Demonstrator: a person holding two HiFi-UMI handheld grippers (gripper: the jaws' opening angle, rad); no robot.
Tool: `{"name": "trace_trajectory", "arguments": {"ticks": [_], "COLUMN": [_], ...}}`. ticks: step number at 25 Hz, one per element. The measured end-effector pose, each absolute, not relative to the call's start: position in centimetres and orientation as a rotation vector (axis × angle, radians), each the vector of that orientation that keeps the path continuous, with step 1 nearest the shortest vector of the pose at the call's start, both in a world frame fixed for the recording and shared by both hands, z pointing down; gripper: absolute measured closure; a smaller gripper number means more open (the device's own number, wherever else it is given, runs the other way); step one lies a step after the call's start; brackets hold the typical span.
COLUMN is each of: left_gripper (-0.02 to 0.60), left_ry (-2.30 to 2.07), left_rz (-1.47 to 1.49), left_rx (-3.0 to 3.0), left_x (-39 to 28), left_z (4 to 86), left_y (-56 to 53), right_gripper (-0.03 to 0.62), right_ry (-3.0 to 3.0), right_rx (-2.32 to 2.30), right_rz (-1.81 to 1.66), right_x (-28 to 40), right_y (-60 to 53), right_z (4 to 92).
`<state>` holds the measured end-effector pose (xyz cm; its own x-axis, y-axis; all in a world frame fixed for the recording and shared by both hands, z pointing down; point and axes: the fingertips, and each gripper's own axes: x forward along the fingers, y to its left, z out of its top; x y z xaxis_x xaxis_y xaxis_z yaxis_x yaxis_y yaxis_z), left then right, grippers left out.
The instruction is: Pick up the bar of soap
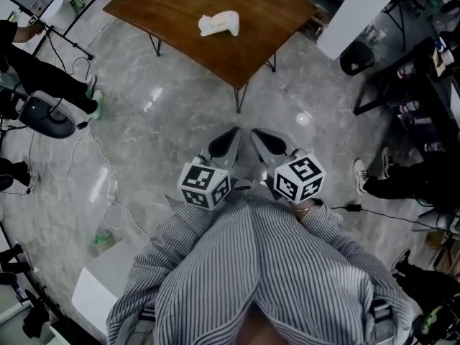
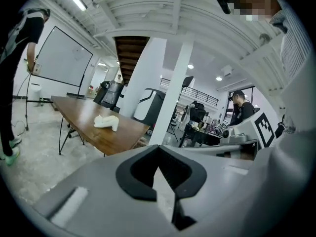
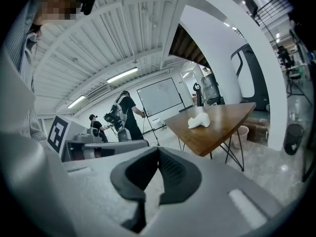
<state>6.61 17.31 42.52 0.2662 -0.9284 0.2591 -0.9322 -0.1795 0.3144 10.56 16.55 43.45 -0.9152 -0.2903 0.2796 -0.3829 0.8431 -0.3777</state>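
Note:
A white, lumpy object [image 1: 218, 24], apparently the soap, lies on a brown wooden table [image 1: 172, 9] well ahead of me. It also shows in the left gripper view as the white object [image 2: 107, 122] on the table [image 2: 74, 111], and in the right gripper view as the white object [image 3: 199, 121] on the table [image 3: 224, 120]. I hold both grippers close to my chest, over the floor and far short of the table. My left gripper [image 1: 227, 141] [image 2: 159, 156] is shut and empty. Beside it, my right gripper [image 1: 267, 142] [image 3: 158, 158] is shut with nothing in it.
Grey marble floor lies between me and the table. Cables [image 1: 108, 192] and a green bottle [image 1: 103, 238] lie at the left, by a person's legs [image 1: 50, 74] and a stool [image 1: 47, 117]. A white pillar [image 1: 356, 9], a black bin [image 1: 356, 57] and dark desks [image 1: 424, 85] stand at the right.

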Motion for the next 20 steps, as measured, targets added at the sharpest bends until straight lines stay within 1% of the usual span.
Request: {"name": "trace_trajectory", "arguments": {"ticks": [4,10,14,15,17,20], "left_gripper": [0.58,0.58,0.577,0.57,0.52,0.484], "left_ry": [-1.712,-1.684,-1.542,-1.494,-1.416,-1.351], "left_rz": [-0.006,0.033,0.096,0.124,0.212,0.384], "left_rx": [2.141,2.177,2.23,2.246,2.275,2.333], "left_x": [2.7,-3.4,-7.3,-8.0,-9.2,-10.7], "left_z": [42.8,42.0,42.2,42.4,43.2,44.5], "left_y": [12.9,3.7,-2.4,-3.7,-5.8,-8.6], "right_gripper": [0.591,0.591,0.591,0.591,0.591,0.591], "right_ry": [-2.797,-2.794,-2.791,-2.786,-2.767,-2.729], "right_rx": [0.552,0.678,0.702,0.711,0.727,0.722], "right_rz": [0.586,0.581,0.638,0.643,0.656,0.67], "right_x": [8.4,4.0,0.2,-0.7,-2.3,-4.0], "right_y": [12.7,3.5,-2.1,-3.4,-5.3,-7.0], "right_z": [44.2,43.4,42.8,42.7,42.7,43.3]}}
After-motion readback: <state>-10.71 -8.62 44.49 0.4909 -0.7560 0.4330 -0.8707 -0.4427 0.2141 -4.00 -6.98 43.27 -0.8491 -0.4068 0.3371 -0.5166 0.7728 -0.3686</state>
